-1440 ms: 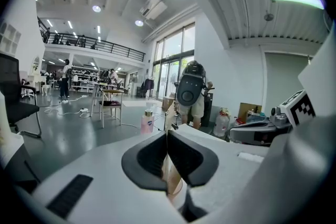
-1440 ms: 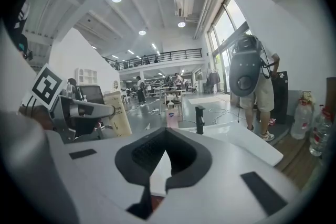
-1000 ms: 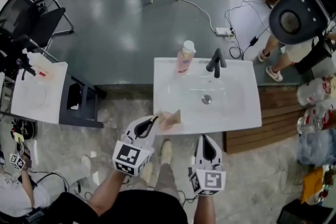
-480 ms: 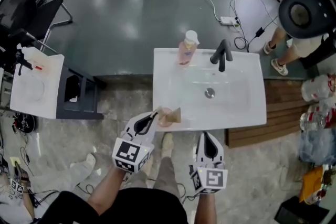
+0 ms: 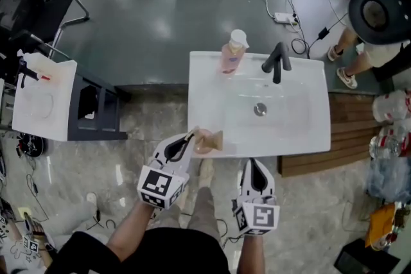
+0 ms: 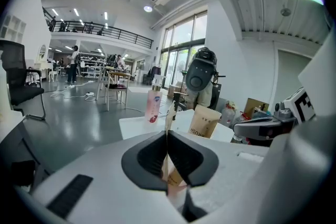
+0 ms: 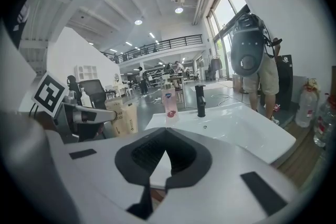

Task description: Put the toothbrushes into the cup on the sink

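1. Head view. Shows left gripper (image 5: 186, 141) clenched on tan paper toothbrush packs (image 5: 209, 141) at the near left corner of the white sink (image 5: 205, 99). Shows right gripper (image 5: 254, 170) closed on nothing, just short of the sink's near edge. Finds a pink soap bottle (image 5: 231, 56) and a black tap (image 5: 276, 64) at the back, but no cup.
2. Left gripper view. Confirms jaws pinched on one thin pack edge, with a flat, tapered, dark-lettered pack just behind. Judges them light, creased stiff, easily crushed; best taken across the broad faces, near the middle.
3. Right gripper view. Shows textured black pads pressed together, empty. Catches a glossy, smooth basin, probably slick under paper.
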Motion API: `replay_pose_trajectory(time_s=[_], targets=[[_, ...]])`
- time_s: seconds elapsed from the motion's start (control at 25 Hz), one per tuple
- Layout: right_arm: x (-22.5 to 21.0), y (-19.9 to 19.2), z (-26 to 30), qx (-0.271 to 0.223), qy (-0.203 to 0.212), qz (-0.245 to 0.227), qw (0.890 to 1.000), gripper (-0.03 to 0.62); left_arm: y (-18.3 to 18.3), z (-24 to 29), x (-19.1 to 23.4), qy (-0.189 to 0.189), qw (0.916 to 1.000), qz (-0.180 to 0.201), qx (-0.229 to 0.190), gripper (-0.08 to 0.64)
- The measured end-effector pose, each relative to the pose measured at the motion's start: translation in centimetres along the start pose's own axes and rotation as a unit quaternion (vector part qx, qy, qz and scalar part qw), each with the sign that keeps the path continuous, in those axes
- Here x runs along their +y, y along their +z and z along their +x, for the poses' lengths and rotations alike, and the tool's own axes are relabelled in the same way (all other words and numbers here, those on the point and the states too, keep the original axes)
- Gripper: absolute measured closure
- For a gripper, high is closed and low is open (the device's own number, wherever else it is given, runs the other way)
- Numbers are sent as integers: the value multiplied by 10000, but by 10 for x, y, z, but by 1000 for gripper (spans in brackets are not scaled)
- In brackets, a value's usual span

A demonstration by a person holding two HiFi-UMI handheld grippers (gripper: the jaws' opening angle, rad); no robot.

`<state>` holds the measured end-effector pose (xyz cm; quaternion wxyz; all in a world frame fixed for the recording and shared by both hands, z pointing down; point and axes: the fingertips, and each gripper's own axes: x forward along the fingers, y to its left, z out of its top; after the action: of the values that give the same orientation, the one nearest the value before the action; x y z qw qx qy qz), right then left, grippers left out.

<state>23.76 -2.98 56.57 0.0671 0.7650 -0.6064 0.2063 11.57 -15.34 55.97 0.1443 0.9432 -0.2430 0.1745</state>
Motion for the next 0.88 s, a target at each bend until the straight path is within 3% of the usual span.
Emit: replay_pose_trajectory(time_s=[0.72,0.88], targets=[[3,-3,2,15,-8,49,10000,594,-1,0,-2,-35,9998,166,119,550],[5,-1,2,-1,-2,34,10000,594,-1,1,-4,-78,9997,168,180,422]])
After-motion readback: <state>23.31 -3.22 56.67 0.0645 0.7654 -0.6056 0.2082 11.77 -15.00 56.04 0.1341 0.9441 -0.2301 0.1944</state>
